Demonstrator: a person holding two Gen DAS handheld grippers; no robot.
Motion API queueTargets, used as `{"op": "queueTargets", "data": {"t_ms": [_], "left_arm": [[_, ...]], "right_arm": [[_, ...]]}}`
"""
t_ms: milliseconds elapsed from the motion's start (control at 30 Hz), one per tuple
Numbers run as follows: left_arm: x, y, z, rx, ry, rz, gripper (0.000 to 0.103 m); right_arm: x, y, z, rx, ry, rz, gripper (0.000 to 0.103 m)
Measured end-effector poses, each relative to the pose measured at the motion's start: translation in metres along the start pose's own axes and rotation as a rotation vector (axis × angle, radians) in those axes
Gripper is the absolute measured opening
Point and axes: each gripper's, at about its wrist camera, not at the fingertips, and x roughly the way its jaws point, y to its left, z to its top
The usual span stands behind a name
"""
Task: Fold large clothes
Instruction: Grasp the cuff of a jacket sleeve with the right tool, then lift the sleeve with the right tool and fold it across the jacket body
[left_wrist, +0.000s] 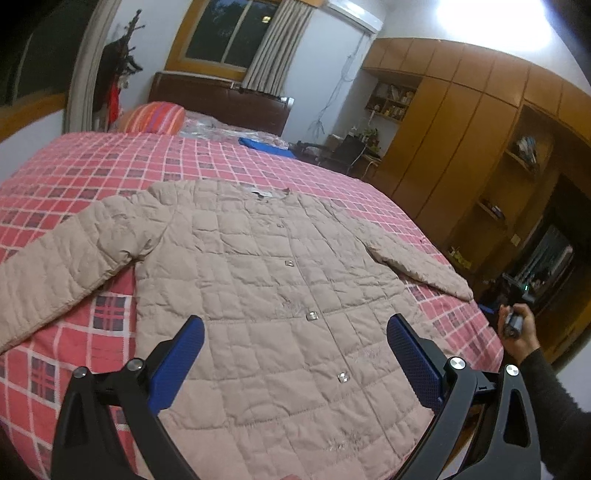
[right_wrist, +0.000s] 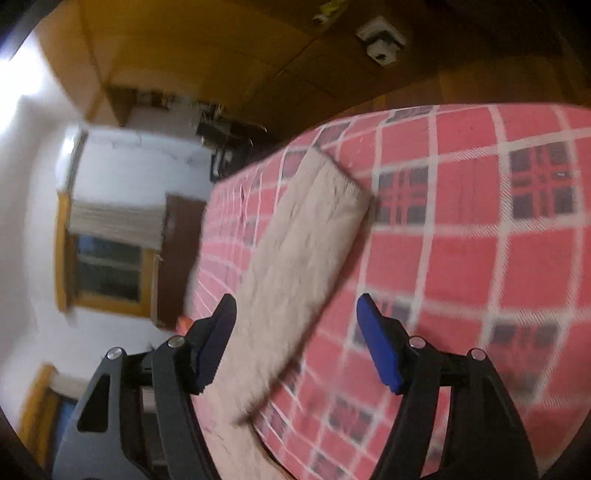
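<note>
Hovering tongs: left gripper (left_wrist: 295, 332) wide over jacket (left_wrist: 266, 295); right gripper (right_wrist: 295, 314) wide near right sleeve (right_wrist: 310, 236).
Risk: pinching bedspread (left_wrist: 92, 162) too, dragging jacket askew.

Beige quilted jacket (left_wrist: 266, 295) lies flat, front up and snapped shut, on the pink plaid bedspread (left_wrist: 110, 162), both sleeves spread out sideways.

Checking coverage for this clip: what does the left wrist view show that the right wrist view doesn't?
Only left wrist: the whole beige quilted jacket laid flat with its snap buttons, the striped pillow, the open left gripper.
Only right wrist: one jacket sleeve close up, blurred, the open right gripper over it.
Both: the red plaid bedspread, the window.
</note>
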Motion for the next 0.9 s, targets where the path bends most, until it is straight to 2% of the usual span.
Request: {"op": "queueTargets", "data": {"t_ms": [200,433,533,600,667,800,900], "left_arm": [[0.018,0.007,0.006,-0.011,0.027,0.040,0.099],[0.028,0.016,0.009,-0.052,0.053,0.057,0.099],[0.025,0.020,0.012,-0.065,0.051,0.063,0.099],[0.021,0.022,0.012,-0.063,0.045,0.069,0.099],[0.018,0.023,0.013,-0.063,0.044,0.075,0.099],[0.013,0.028,0.013,-0.073,0.061,0.064,0.099],[0.008,0.030,0.014,-0.073,0.065,0.058,0.099]], "right_arm": [[0.034,-0.014,0.030,0.038,-0.002,-0.029,0.059],[0.061,-0.014,0.038,0.027,-0.009,-0.036,0.052],[0.070,-0.009,0.039,0.026,-0.012,-0.035,0.039],[0.067,-0.008,0.042,0.009,-0.018,-0.038,0.019],[0.065,-0.001,0.043,-0.021,-0.021,-0.041,0.009],[0.049,0.029,0.039,-0.105,-0.049,-0.037,0.006],[0.035,0.069,0.031,-0.214,-0.082,-0.017,0.006]]}}
